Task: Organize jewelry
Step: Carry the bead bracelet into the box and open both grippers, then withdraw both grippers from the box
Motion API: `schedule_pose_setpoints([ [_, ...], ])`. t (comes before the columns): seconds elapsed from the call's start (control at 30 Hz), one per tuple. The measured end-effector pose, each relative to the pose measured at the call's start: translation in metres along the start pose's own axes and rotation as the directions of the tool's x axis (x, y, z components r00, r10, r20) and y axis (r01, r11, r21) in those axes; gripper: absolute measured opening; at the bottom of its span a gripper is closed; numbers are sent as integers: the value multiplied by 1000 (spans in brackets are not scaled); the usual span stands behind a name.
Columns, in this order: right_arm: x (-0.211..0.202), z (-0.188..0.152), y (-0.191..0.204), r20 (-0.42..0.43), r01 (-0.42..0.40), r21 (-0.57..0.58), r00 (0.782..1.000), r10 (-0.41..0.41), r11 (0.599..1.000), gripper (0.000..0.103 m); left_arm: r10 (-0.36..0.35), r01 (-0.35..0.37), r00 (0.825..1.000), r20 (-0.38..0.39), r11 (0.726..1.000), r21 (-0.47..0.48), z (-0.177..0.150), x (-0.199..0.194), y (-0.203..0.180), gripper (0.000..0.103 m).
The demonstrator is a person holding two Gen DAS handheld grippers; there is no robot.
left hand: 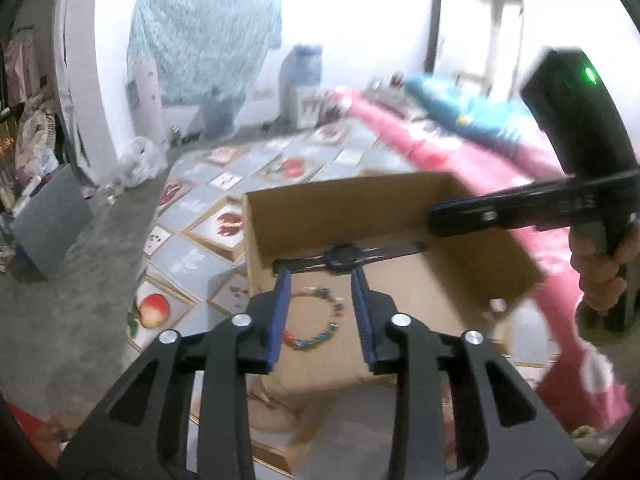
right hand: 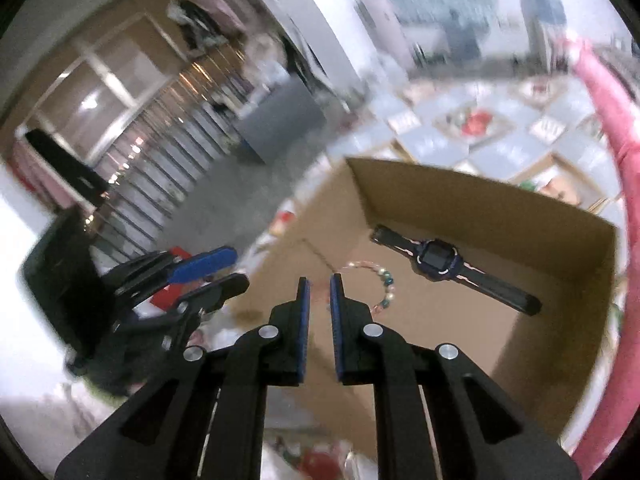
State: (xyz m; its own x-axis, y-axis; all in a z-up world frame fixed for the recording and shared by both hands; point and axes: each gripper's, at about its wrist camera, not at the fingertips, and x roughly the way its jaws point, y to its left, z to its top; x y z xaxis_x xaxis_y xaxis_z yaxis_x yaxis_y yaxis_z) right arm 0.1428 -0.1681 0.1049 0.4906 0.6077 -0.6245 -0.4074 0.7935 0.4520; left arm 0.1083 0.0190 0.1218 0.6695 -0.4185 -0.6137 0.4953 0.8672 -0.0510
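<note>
A patterned mat [left hand: 224,184] of grey and picture squares covers part of the grey floor [left hand: 80,280]; one square near its edge shows a red apple [left hand: 153,310]; a pink blanket [left hand: 460,152] lies heaped along the mat's far side, with a teal cloth [left hand: 452,100] on top; a pale patterned sheet [left hand: 204,36] hangs on the white wall behind; a clear plastic bag [left hand: 138,160] sits at the wall's foot; a grey box [left hand: 48,216] (tilted) stands on the floor, beside cluttered shelves [right hand: 132,132].

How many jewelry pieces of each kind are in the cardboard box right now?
Dark blue-black wristwatch with square face: 1
Multicoloured beaded bracelet ring: 1
Total: 2, both lying loose on the floor of the open brown cardboard box.
</note>
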Motion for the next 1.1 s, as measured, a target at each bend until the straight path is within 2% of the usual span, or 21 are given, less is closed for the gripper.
schedule_pose_setpoints([
  [0.13, -39, -60, 5, 65, 10, -9, 998, -9, 1000, 12, -66, 66, 997, 38, 998, -16, -36, -25, -10, 37],
  [0.2, -42, -89, -2, 63, 68, 34, 996, -70, 997, 12, -65, 66, 998, 23, 997, -27, -57, -26, -16, 37],
  [0.27, -38, -120, -9, 37, 124, 98, 991, -128, 987, 12, -57, 56, 998, -19, 997, -47, -76, -19, -21, 37],
  [0.33, -29, -145, -18, -5, 147, 168, 989, -148, 975, 12, -50, 46, 997, -65, 998, -48, -91, -9, -27, 37],
  [0.43, -16, -164, -23, -63, 210, 204, 977, -201, 956, 12, -64, 56, 991, -119, 996, -69, -104, 6, -29, 37],
  [0.57, -2, -159, -25, -99, 261, 207, 964, -246, 943, 12, -61, 45, 988, -145, 992, -115, -106, 24, -26, 37],
  [0.63, 0, -147, -27, -88, 274, 209, 961, -261, 939, 12, -50, 31, 989, -140, 990, -134, -104, 30, -21, 37],
  [0.73, 2, -131, -35, -77, 305, 203, 952, -295, 931, 12, 5, -22, 989, -146, 993, -117, -100, 39, -21, 37],
  [0.87, -2, -120, -44, -42, 296, 236, 955, -295, 925, 12, 60, -73, 990, -130, 993, -98, -93, 42, -18, 37],
  [0.97, -5, -116, -50, -18, 261, 268, 964, -266, 927, 12, 85, -97, 990, -117, 990, -103, -85, 43, -10, 37],
  [1.1, -1, -113, -54, 1, 250, 285, 965, -262, 925, 12, 82, -95, 990, -113, 988, -118, -76, 49, -5, 37],
])
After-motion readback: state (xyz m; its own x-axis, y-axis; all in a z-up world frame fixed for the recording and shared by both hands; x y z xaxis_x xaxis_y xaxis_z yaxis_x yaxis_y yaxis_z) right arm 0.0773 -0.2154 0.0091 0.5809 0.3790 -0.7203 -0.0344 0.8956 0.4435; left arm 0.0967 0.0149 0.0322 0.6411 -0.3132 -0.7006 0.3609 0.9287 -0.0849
